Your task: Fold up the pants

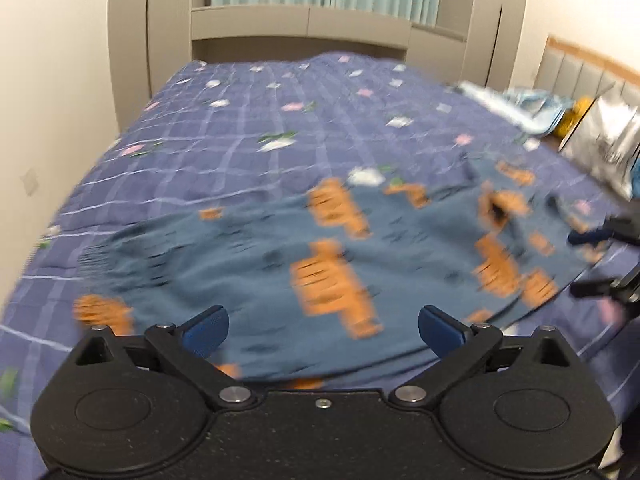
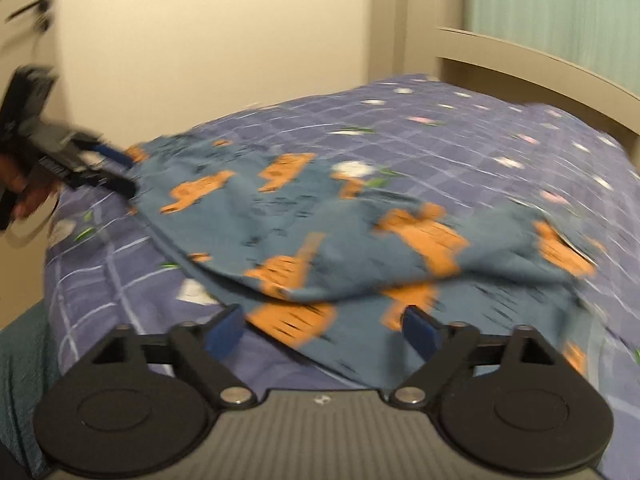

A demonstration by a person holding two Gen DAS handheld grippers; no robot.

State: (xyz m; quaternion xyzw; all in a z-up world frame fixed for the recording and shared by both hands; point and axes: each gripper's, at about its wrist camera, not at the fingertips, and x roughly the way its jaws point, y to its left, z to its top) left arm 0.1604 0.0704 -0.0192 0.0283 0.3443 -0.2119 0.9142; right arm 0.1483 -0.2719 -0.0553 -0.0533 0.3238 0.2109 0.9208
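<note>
The pants are blue with orange cartoon prints and lie loosely spread on the bed; they also show in the right wrist view, partly doubled over. My left gripper is open, its blue pads apart just above the near edge of the pants, holding nothing. It also shows at the far left of the right wrist view, at the pants' far corner. My right gripper is open over the near edge of the pants. It shows at the right edge of the left wrist view. Both views are motion-blurred.
The bed has a purple checked quilt with small flowers. A beige footboard and pale green curtains stand behind it. Pillows and bags lie at the right by a padded headboard. A cream wall is to the left.
</note>
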